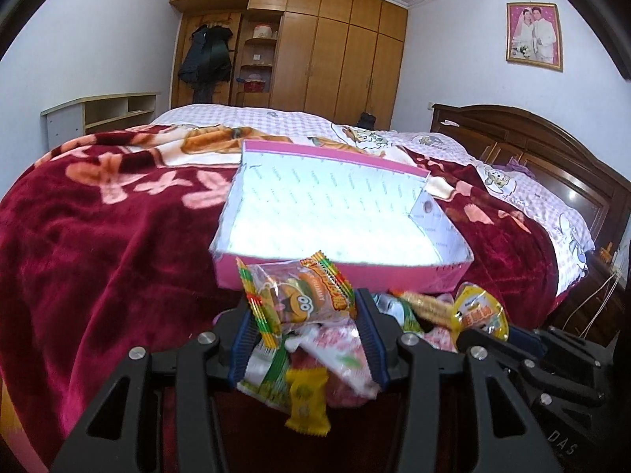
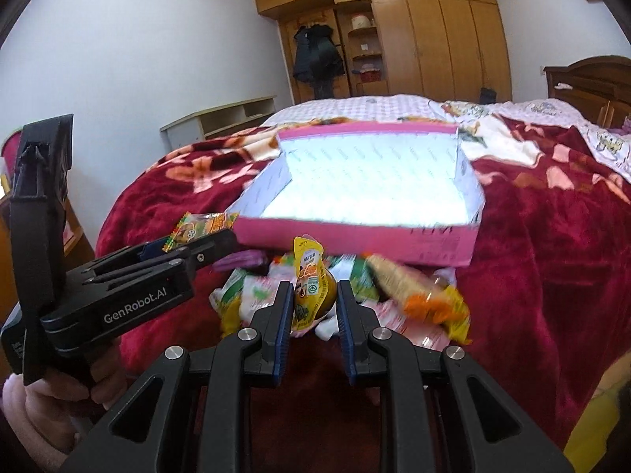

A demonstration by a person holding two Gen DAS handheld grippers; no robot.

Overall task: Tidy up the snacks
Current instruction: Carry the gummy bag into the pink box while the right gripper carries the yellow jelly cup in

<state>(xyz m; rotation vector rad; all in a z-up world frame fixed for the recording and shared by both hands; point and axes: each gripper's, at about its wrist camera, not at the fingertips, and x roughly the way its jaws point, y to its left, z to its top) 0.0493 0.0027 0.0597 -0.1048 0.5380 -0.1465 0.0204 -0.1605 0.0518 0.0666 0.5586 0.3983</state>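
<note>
A shallow pink box [image 1: 347, 274] with a white inside lies empty on the bed, its front wall [image 2: 355, 236] facing both cameras. A pile of snack packets [image 1: 339, 358] lies just before it on the red blanket. My left gripper [image 1: 303, 302] is shut on a clear burger-gummy packet [image 1: 294, 295], lifted over the pile; the right wrist view shows this packet [image 2: 201, 225] at the left. My right gripper [image 2: 313, 287] is shut on a small yellow jelly cup [image 2: 313, 274] with a foil lid, just above the pile [image 2: 414, 299].
A dark red floral blanket [image 1: 98, 244] covers the near part of the bed, with a checked sheet behind. A wooden headboard [image 1: 552, 146] is on the right, a wardrobe [image 1: 335, 47] at the back, a low shelf [image 1: 102, 114] on the left. A hand [image 2: 47, 406] holds the left gripper.
</note>
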